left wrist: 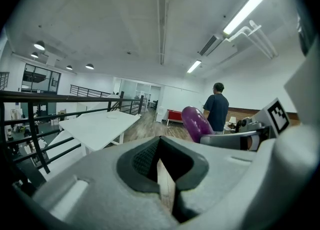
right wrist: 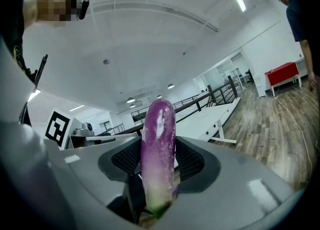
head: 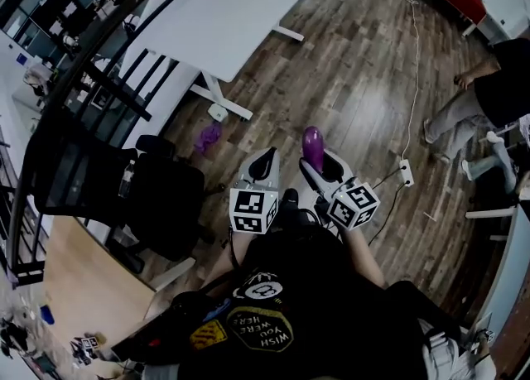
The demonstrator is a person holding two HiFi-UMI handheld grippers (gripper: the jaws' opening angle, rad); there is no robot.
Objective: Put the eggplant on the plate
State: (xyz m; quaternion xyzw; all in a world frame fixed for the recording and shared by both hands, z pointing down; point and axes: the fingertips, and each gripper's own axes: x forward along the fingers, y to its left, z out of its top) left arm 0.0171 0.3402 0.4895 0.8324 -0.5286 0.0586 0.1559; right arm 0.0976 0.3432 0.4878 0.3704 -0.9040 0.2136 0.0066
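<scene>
a person stands on a wooden floor with a gripper in each hand, both raised at chest height and pointing outward rather than down at any surface. the right gripper is clamped on the eggplant, pinching its pale green stem end so that the glossy purple body stands up and out past the jaws. its own view shows the eggplant upright between the two dark pads, held near the base, a grip that looks chosen for carrying and leaves most of the length free to be laid down.

the left gripper carries nothing. its jaws are drawn together with only a thin slit between the pads, and it hangs just beside the right one, apparently kept out of the way. from its view the eggplant shows to the right, up in the air.

no plate appears in any view, and no other dish or container either, so the drop point cannot be placed. the nearest surface is a white table, well apart from the grippers and seemingly bare apart from a faint mark. a black chair sits to the left, a purple scrap lies on the floor near the table leg, and a second person stands farther off. by these pictures the eggplant is picked up and in transit, with the placing not yet begun.
</scene>
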